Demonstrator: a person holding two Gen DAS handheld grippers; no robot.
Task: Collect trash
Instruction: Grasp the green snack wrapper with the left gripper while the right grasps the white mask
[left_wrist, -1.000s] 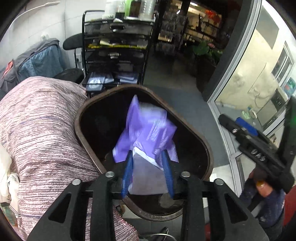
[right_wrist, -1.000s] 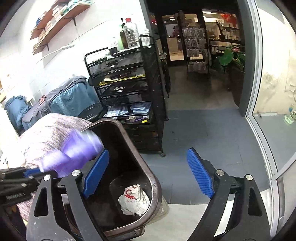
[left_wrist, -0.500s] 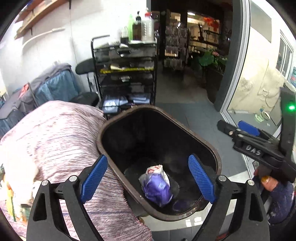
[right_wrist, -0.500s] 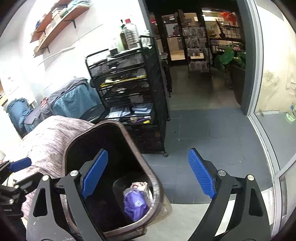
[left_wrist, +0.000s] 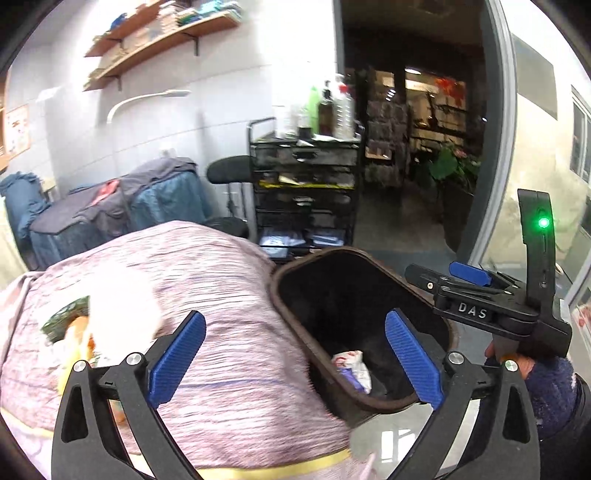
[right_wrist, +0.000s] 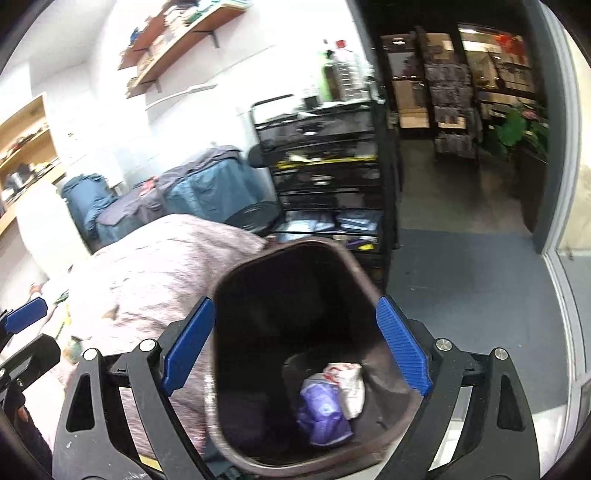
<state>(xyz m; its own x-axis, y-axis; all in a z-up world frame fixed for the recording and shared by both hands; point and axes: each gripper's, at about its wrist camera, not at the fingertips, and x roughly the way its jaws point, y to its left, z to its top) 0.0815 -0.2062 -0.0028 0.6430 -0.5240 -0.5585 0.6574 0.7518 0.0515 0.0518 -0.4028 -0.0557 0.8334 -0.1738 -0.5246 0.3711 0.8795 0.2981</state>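
Observation:
A dark brown trash bin (left_wrist: 369, 404) (right_wrist: 280, 247) stands beside a bed with a pink striped cover (left_wrist: 207, 280) (right_wrist: 147, 266). In its bottom lie a purple wrapper (right_wrist: 325, 410) and a crumpled white wrapper with red print (right_wrist: 349, 380) (left_wrist: 351, 363). My left gripper (left_wrist: 295, 354) is open and empty, raised over the bed edge and the bin's left rim. My right gripper (right_wrist: 295, 354) is open and empty above the bin mouth; it also shows in the left wrist view (left_wrist: 472, 295). Blurred trash (left_wrist: 70, 332) lies on the bed at left.
A black wire cart (left_wrist: 306, 192) (right_wrist: 325, 177) with bottles on top stands behind the bin. Blue-grey bags (left_wrist: 110, 210) sit against the wall. Grey floor (right_wrist: 461, 280) runs to a doorway on the right. Wall shelves (left_wrist: 155, 40) hang above.
My left gripper opened and let the purple wrapper drop into the bin, then rose and swung left toward the bed. My right gripper moved over the bin mouth.

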